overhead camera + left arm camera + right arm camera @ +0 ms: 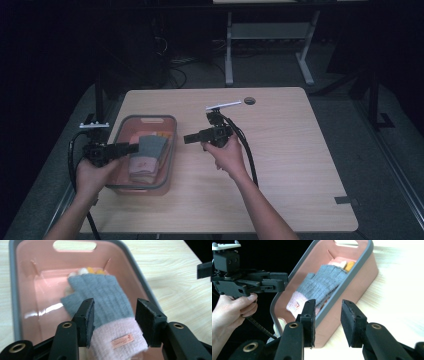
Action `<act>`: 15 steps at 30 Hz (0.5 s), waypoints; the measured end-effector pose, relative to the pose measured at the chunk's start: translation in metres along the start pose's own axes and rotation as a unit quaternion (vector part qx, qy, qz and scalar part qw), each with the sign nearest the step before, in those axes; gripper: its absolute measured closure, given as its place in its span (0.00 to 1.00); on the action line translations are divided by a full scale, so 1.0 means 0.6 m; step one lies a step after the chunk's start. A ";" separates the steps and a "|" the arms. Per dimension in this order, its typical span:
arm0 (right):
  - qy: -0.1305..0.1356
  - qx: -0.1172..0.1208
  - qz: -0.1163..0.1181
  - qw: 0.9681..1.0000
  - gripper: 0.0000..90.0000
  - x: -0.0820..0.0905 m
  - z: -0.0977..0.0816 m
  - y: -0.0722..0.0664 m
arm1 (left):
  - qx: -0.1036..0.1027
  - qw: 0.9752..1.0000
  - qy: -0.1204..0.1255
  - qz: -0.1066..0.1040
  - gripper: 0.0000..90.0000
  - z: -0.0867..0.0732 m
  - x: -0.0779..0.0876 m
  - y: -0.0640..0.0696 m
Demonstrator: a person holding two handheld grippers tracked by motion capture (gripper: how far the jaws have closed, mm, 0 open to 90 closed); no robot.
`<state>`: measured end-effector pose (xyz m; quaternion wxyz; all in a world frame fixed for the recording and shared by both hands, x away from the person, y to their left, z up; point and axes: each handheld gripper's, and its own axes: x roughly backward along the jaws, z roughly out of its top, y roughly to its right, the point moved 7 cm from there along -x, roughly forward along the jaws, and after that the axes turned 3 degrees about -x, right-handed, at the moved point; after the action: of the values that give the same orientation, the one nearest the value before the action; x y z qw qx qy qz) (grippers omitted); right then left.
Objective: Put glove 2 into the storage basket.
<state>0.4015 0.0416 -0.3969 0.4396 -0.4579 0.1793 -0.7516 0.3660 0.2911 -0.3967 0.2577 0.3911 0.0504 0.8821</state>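
Inside the pink bin [169, 122] at the table's [280, 165] left lies a grey glove [105, 293] with a pink cuff. Above its cuff hovers the left gripper [114, 315], jaws apart; the right gripper [327, 320], jaws apart, is beside the bin.

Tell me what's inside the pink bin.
In the pink bin lies a grey knit glove with a pink cuff. Behind its fingertips peek small white and orange items, mostly covered, so I cannot identify them.

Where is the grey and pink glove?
The glove lies in the pink bin at the table's left in the high view, just ahead of the left hand-held gripper.
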 end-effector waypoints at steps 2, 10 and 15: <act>0.001 0.002 -0.005 1.000 0.71 0.007 -0.003 0.006 | -0.004 1.000 0.002 -0.004 0.54 0.004 -0.002 0.007; 0.012 -0.009 -0.010 1.000 0.69 0.033 -0.007 0.024 | -0.013 1.000 0.011 -0.025 0.49 0.017 -0.012 0.037; 0.016 -0.008 -0.012 1.000 0.67 0.048 -0.010 0.030 | -0.015 0.999 0.014 -0.036 0.47 0.020 -0.018 0.053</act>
<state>0.4002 0.0072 -0.3969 0.4238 -0.4517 0.1871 -0.7625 0.3677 0.2572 -0.3861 0.2946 0.3725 0.0547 0.8783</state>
